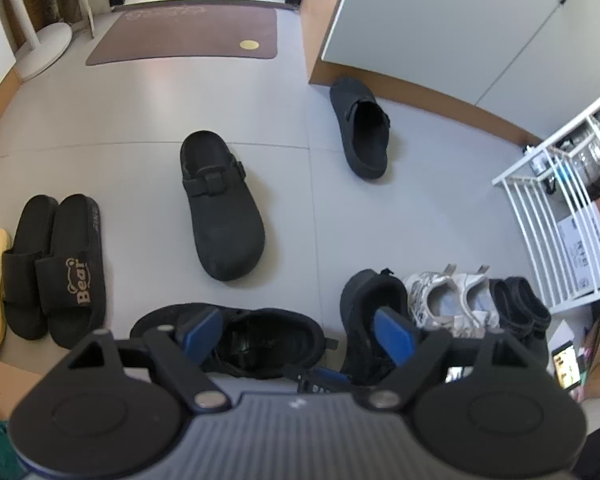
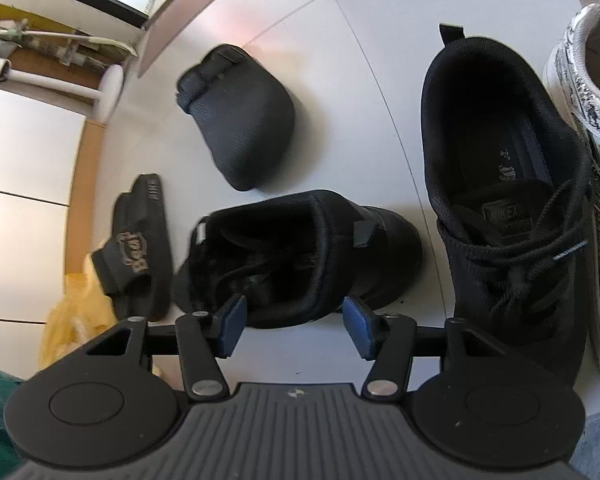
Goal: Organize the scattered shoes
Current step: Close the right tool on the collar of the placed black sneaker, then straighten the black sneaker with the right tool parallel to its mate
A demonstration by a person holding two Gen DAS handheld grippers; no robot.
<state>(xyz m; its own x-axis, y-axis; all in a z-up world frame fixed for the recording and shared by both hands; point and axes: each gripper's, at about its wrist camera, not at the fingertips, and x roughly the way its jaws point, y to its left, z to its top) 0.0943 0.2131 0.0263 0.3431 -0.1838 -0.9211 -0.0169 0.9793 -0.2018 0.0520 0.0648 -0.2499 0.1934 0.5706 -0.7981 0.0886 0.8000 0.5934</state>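
— The black lace-up sneaker (image 2: 512,216): knitted mesh cloth, matt. The black clog with a buckle strap (image 1: 220,208)?

— Matt, finely grained, perhaps suede; too soft to tell. The pale grey floor tiles (image 1: 420,220) are smooth, faintly glossy.

— The black slide sandals (image 1: 56,264) look like matt foam rubber.

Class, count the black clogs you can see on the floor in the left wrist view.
2: one clog mid-floor, toe toward the camera; the other clog farther back beside the cabinet's base. Others may lie out of frame.
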